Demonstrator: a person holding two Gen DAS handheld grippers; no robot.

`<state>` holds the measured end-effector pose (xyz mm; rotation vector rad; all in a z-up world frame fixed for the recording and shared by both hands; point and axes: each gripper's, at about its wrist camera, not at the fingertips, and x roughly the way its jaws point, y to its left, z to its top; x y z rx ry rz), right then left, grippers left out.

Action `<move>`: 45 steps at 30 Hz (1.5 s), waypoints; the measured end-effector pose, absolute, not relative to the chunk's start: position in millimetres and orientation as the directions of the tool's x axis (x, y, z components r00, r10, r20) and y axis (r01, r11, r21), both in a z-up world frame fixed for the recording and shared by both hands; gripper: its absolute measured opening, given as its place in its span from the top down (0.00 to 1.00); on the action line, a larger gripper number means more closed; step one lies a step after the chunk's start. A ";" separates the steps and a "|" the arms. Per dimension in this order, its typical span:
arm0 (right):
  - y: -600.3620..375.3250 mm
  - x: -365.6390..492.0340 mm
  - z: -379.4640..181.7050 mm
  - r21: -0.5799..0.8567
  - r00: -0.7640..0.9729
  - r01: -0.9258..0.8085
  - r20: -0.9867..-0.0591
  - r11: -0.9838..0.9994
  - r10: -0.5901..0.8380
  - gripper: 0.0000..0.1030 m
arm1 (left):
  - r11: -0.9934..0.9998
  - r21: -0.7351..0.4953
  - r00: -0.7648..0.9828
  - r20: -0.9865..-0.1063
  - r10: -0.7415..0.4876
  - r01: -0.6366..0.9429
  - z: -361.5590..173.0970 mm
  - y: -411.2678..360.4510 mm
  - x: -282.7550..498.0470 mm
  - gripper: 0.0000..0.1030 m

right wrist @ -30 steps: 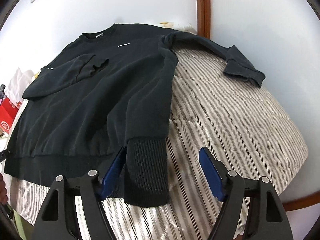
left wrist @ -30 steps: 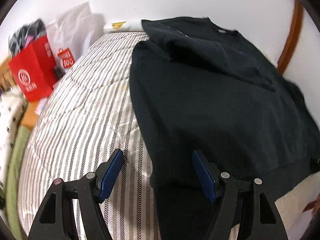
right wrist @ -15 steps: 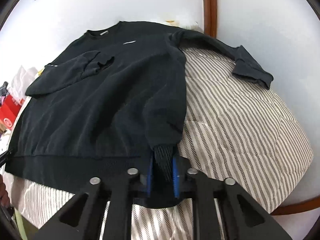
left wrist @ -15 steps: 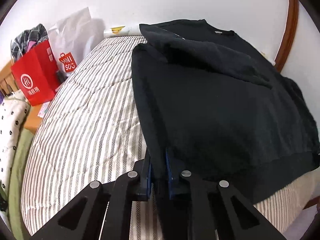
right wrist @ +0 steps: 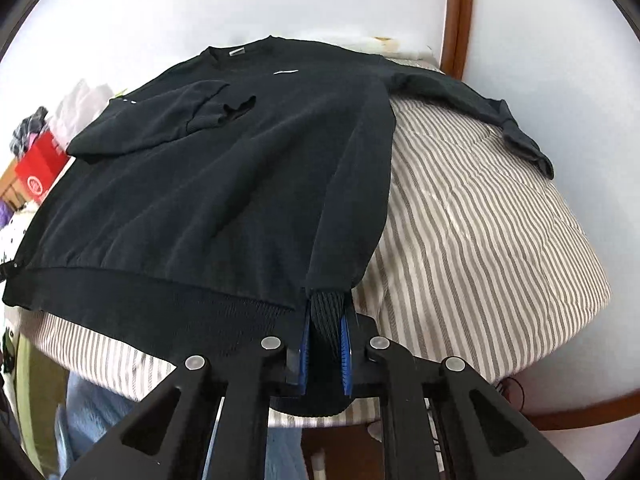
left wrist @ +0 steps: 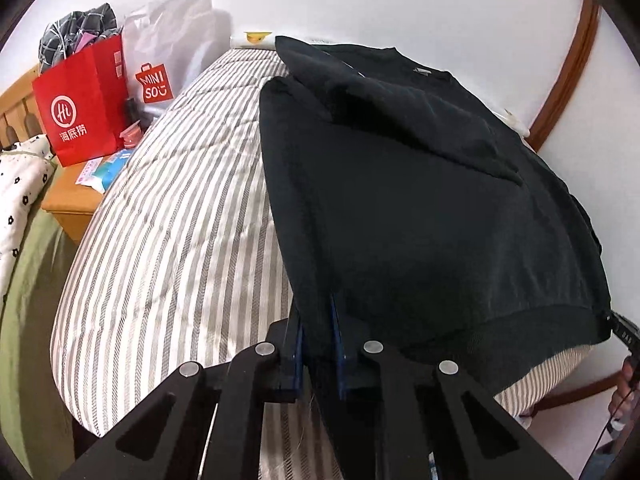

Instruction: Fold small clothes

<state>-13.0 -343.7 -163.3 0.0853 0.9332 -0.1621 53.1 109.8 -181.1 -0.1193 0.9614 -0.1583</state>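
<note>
At the far left of the left wrist view we see a pale pillow with small black marks on a green cover, and beside it a wooden nightstand. On the nightstand stands a red paper bag stuffed with dark checked cloth, with a white plastic bag bearing a red logo just behind it. To the right of these spreads the bed, covered by a striped quilt.

The black sweatshirt lies flat on that quilt, its collar toward the white wall and its ribbed hem toward us. One sleeve is folded across the chest, its cuff resting on the body; the other sleeve stretches out to the right over the quilt, its cuff near the bed's edge.

Our left tongs are clamped on the sweatshirt's bottom left corner, dark fabric pinched between the blue pads. Our right tongs are likewise closed on the bottom right corner, where the ribbed hem bunches between the pads. Both corners sit at the near edge of the bed.

A curved wooden frame rises against the wall at the right, behind the bed.
</note>
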 end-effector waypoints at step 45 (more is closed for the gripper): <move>-271.0 299.4 -178.5 0.048 0.578 0.161 -0.814 0.986 -0.054 0.80 | 0.979 -0.200 0.549 -0.823 -0.143 -0.045 -183.3 142.0 242.7 0.43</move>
